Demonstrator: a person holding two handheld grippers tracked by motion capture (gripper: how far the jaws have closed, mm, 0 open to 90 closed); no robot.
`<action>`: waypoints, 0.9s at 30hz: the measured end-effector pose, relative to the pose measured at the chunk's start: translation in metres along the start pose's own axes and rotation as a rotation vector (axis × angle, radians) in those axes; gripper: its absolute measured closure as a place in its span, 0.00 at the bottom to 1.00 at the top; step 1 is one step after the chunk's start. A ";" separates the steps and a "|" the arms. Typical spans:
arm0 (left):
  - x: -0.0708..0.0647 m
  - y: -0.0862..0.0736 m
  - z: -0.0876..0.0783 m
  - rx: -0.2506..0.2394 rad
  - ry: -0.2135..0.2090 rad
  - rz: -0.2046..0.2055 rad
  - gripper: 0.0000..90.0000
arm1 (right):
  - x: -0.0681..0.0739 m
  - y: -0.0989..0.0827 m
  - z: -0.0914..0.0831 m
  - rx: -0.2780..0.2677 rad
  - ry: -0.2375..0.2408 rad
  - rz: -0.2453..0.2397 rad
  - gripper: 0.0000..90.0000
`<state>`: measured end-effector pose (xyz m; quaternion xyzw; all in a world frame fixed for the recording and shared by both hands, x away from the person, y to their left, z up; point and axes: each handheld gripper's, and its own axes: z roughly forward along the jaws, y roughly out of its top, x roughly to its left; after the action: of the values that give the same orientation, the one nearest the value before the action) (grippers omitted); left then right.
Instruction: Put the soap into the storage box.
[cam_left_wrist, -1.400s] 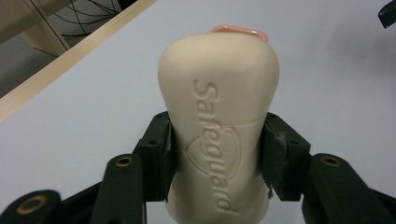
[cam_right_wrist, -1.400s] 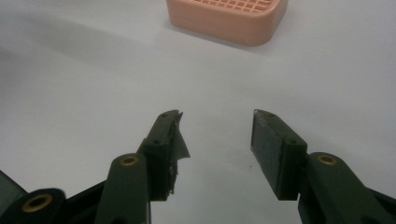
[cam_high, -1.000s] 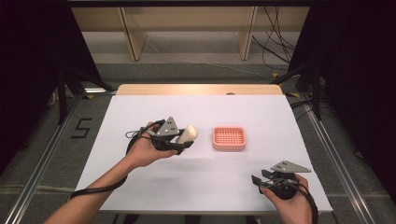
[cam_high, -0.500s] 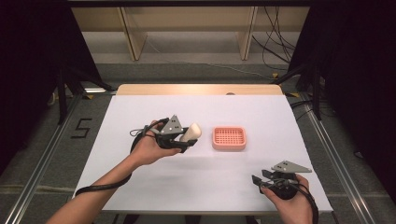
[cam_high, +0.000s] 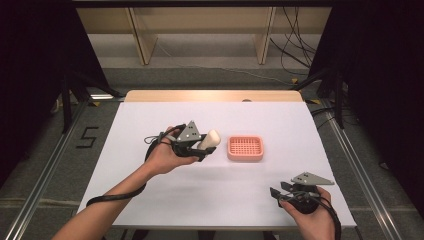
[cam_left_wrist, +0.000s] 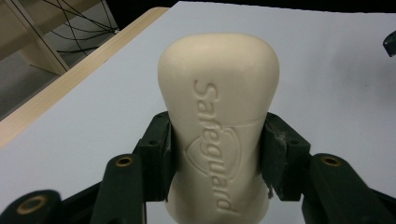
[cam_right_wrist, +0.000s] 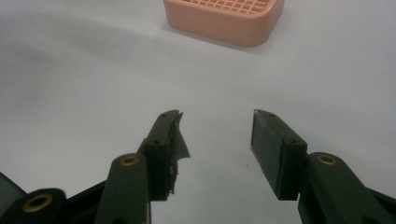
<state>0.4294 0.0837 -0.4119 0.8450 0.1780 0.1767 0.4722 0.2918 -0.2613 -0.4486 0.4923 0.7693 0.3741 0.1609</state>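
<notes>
A cream bar of soap with raised lettering is clamped between the jaws of my left gripper, held above the white table just left of the pink slatted soap dish. Both pads press on the bar's narrow waist. My right gripper rests low near the table's front right edge, jaws open with nothing between them. In the right gripper view the soap dish lies ahead of it.
The white table top has a wooden strip along its far edge. Shelving legs and loose cables stand on the floor beyond. Metal rails run along both sides of the table.
My left gripper has carried the soap a little to the right, closer to the pink dish. The right gripper has stayed where it was.
</notes>
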 end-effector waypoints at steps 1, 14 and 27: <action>0.000 0.001 0.000 0.008 -0.003 -0.004 0.55 | 0.000 0.000 0.000 -0.002 0.004 0.001 0.59; -0.003 0.008 0.016 -0.011 -0.009 -0.006 0.55 | 0.000 0.000 -0.001 0.001 -0.008 -0.013 0.59; -0.006 0.013 0.031 -0.010 -0.018 0.008 0.55 | -0.001 0.000 -0.001 -0.006 -0.004 -0.021 0.59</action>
<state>0.4404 0.0513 -0.4166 0.8450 0.1695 0.1717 0.4773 0.2920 -0.2626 -0.4478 0.4844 0.7731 0.3735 0.1677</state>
